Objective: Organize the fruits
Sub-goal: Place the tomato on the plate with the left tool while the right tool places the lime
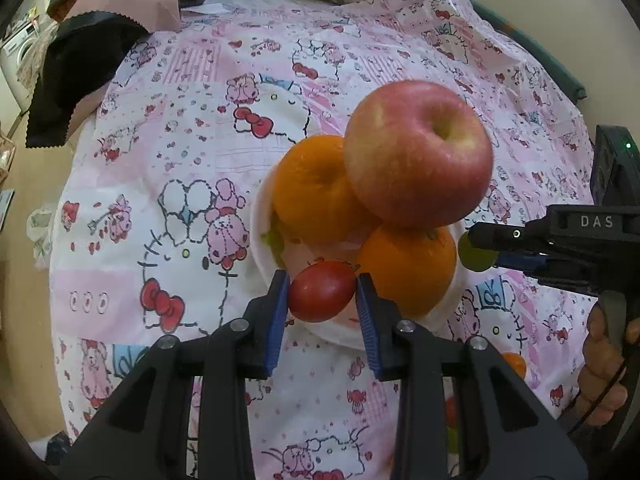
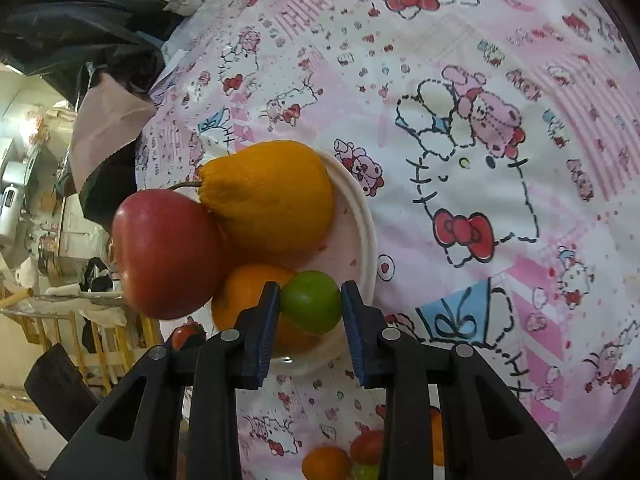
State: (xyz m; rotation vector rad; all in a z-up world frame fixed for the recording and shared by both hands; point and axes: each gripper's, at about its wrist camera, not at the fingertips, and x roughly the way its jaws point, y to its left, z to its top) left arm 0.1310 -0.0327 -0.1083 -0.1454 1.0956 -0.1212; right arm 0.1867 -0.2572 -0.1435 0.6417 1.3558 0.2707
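Plate: one white plate (image 1: pixel 260 232) on the pink cartoon-print cloth (image 1: pixel 200 140); it shows in both wrist views.
Oranges on the plate: two. In the left wrist view one sits at the plate's left (image 1: pixel 312 188) and the other at its lower right (image 1: pixel 408 268), both touching the apple.
Apple: one red apple (image 1: pixel 418 154), resting on top of both oranges.
Green scrap: a bit of something green (image 1: pixel 274 238) shows under the left orange; what it is I cannot tell.
Red fruit: one small red tomato-like fruit (image 1: pixel 322 292), over the near rim of the plate.
Green fruit: one small round green fruit (image 2: pixel 312 302), above the near side of the plate, in front of the lower orange.
Loose fruit: in the right wrist view, a small cluster lies on the cloth at the bottom edge, one orange piece (image 2: pixel 326 462), one red (image 2: pixel 366 446), one green (image 2: pixel 366 472), partly hidden by the gripper.
Left gripper (image 1: pixel 322 300): fingers nearly closed, both blue pads (image 1: pixel 276 320) pressing the sides of the red fruit, which is clamped between them.
Right gripper (image 2: pixel 310 304): fingers nearly closed, blue pads (image 2: pixel 266 328) clenched on the green fruit. Seen from the left wrist camera it comes in from the right edge, and a hand (image 1: pixel 604 368) grips its handle.
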